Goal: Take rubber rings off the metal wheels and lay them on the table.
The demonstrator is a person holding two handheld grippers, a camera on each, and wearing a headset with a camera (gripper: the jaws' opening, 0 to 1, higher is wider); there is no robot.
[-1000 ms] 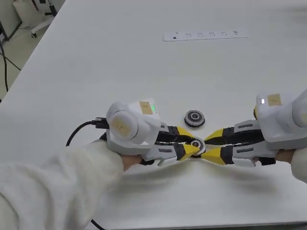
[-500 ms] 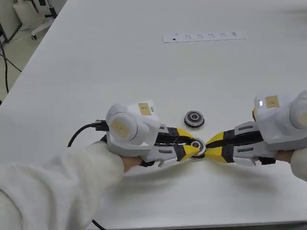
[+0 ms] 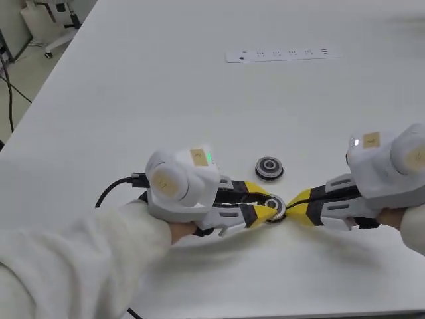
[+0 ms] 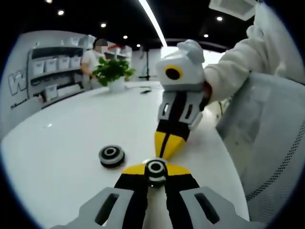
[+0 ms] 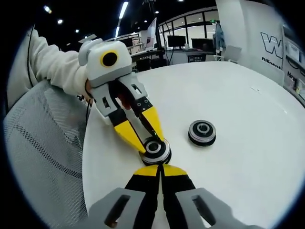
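- Wheels here are small silvery metal discs with a dark hub at the centre and a black rubber ring round the outside; both have their rings on.
- Held wheel sits low over the white tabletop, near the front edge, right where the two grippers meet nose to nose.
- From the left gripper view, the held wheel lies flat between that gripper's two yellow tips, one on each side of its rim.
- Left gripper comes in from the person's left, lying nearly level with the tabletop, its jaws clamped on the held wheel; a white sleeve leads up to it and a black cable trails from its back.
- Right gripper comes in from the opposite side, pointing straight at the left one, angled slightly down.
- In the right gripper view the right gripper has its jaws pressed together, tips just at the near rim of the held wheel; I cannot tell whether they pinch the rubber.
- Second wheel lies flat on the tabletop just beyond the meeting point, apart from both grippers.
- Count: two wheels, two rubber rings on them, two grippers.
- Power strip, white, lies well beyond across the tabletop.
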